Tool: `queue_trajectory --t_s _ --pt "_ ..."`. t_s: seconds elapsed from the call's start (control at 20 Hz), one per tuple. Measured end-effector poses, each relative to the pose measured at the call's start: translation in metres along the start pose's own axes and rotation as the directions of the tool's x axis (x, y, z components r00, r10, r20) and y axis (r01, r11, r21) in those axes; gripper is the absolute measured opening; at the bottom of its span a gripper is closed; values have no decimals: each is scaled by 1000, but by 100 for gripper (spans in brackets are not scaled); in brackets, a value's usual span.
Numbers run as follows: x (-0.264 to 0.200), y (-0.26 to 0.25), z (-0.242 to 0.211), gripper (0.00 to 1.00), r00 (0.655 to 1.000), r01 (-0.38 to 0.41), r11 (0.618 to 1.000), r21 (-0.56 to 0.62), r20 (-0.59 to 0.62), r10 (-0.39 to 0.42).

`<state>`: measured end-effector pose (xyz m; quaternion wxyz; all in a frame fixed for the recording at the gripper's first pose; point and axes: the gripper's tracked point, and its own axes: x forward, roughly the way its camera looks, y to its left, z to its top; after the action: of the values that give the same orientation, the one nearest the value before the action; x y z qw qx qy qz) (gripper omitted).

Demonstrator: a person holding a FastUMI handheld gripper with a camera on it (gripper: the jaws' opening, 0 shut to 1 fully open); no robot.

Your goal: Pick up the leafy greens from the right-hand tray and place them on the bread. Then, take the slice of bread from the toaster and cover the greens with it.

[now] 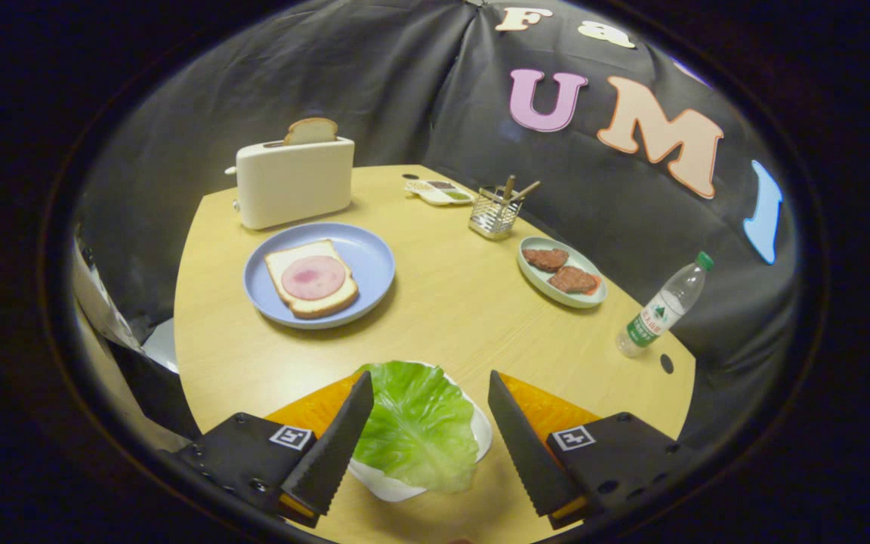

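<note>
Between the spread fingers of the gripper (430, 393), a crinkled green lettuce leaf (416, 427) lies on a white tray (482, 434), long axis running away from the fingers toward the table's far side. Beyond, ham-topped bread (311, 278) sits on a round blue plate (371, 261); another slice stands upright in the cream toaster (294, 181).

Even overhead light falls on the round wooden table (435, 302), casting soft, short shadows beside the toaster (295, 181) and blue plate (363, 253). Fisheye distortion bows the table edge and the dark wall. Focus is sharp at centre, softening towards the dim rim.
</note>
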<state>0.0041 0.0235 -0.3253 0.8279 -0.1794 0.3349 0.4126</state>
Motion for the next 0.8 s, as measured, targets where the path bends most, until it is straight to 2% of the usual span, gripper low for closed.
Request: queue_trajectory --t_s 0.4,0.8 --pt "18 7 -41 99 993 -46 997 62 -106 53" --pt "28 18 -63 99 979 -72 992 104 -183 90"
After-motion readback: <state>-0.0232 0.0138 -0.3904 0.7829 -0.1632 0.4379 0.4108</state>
